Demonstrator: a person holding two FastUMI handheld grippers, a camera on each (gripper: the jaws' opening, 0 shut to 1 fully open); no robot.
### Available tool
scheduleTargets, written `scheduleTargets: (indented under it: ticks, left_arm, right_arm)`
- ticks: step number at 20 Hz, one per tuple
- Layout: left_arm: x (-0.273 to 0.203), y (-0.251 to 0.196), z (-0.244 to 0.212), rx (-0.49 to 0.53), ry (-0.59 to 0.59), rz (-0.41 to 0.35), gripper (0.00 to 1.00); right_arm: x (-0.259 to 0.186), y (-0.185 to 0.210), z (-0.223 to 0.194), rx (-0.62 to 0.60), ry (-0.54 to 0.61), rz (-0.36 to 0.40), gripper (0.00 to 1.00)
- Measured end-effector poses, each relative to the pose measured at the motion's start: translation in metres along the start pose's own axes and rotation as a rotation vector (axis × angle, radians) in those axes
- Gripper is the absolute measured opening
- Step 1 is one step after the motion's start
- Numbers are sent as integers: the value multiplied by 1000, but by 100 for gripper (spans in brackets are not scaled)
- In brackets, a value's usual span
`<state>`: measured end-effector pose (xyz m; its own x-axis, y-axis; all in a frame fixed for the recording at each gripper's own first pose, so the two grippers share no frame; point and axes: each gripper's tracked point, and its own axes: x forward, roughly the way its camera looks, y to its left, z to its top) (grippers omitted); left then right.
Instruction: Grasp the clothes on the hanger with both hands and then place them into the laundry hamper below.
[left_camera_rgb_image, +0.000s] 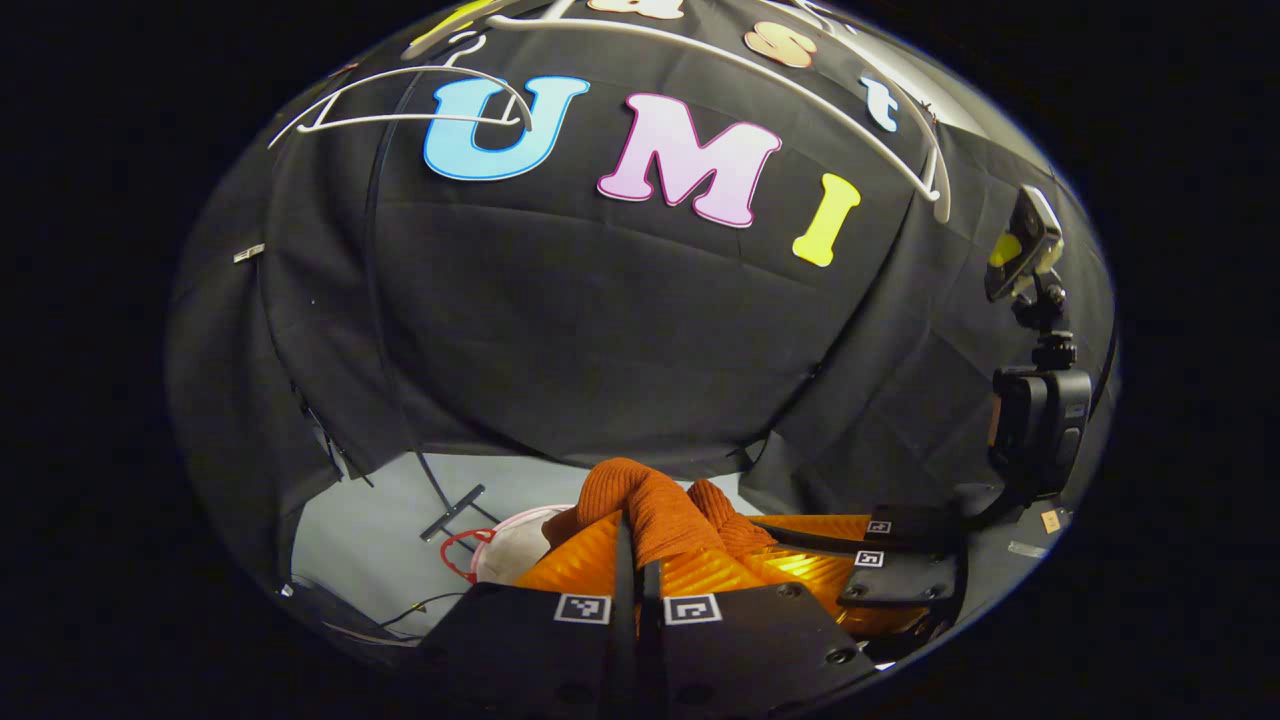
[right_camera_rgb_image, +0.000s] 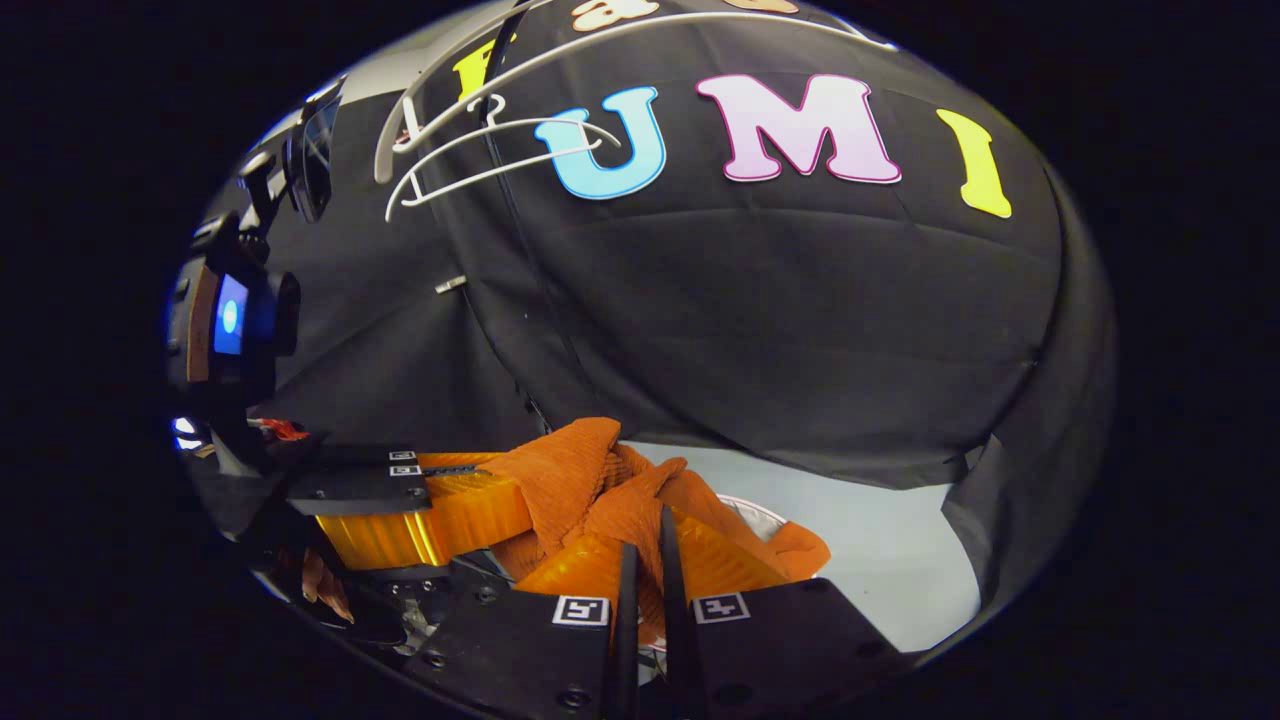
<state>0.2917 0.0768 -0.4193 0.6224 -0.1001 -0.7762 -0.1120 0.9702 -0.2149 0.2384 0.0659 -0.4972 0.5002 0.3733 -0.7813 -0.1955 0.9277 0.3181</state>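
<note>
Low in the left gripper view, the left gripper has its jaws closed on a fold of the orange clothes, which bunch up just above the fingertips. To the right in the same view, the right gripper lies close beside it, and the cloth reaches toward it as well. Behind the cloth, a white laundry hamper with a red handle stands on the pale floor, and part of its rim is hidden by the clothes. In the right gripper view, the right gripper also has its jaws closed on the orange clothes, with a thin piece of cloth pressed between the two fingers. The cloth stretches from there to the left gripper at the left side. High against the black wall, two white hangers hang bare, well apart from the clothes.
</note>
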Motion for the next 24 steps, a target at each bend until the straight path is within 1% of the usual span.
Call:
scheduleTargets:
  ticks: [1,4,6,7,8,9,10,11,12,13,14,20,24]
  left_arm:
    - [6,2,-2,-17,14,6,5]
    - [14,12,-13,-43,50,35,5]
    - [17,23,-20,-44,71,63,8]
    - [19,32,-24,-47,83,86,12]
    - [17,37,-28,-50,98,98,9]
    - [20,49,-30,-42,95,133,38]
    - [20,54,-25,-57,80,144,66]
    - [14,56,-17,-77,66,139,95]
    - [13,57,-12,-92,55,134,96]
    - [9,60,-9,-98,45,139,96]
    - [8,63,-7,-99,40,147,96]
    - [-8,62,-12,-85,31,144,96]
    - [-33,60,-14,-82,2,139,95]
  right_arm:
    - [2,-2,-5,16,18,0,18]
    - [5,-7,-13,57,52,1,17]
    - [5,-10,-10,73,47,8,19]
    - [3,-10,-7,83,36,12,25]
    - [1,-10,-2,82,25,14,48]
    - [1,-23,0,48,17,-25,72]
    - [-1,-30,6,31,11,-28,95]
    - [5,-33,4,32,12,-25,96]
    - [6,-34,4,39,17,-21,100]
    - [5,-36,3,40,21,-25,96]
    - [5,-39,2,37,24,-30,99]
    - [-2,-33,-1,38,15,-31,99]
    - [-22,-22,6,31,-34,-32,99]
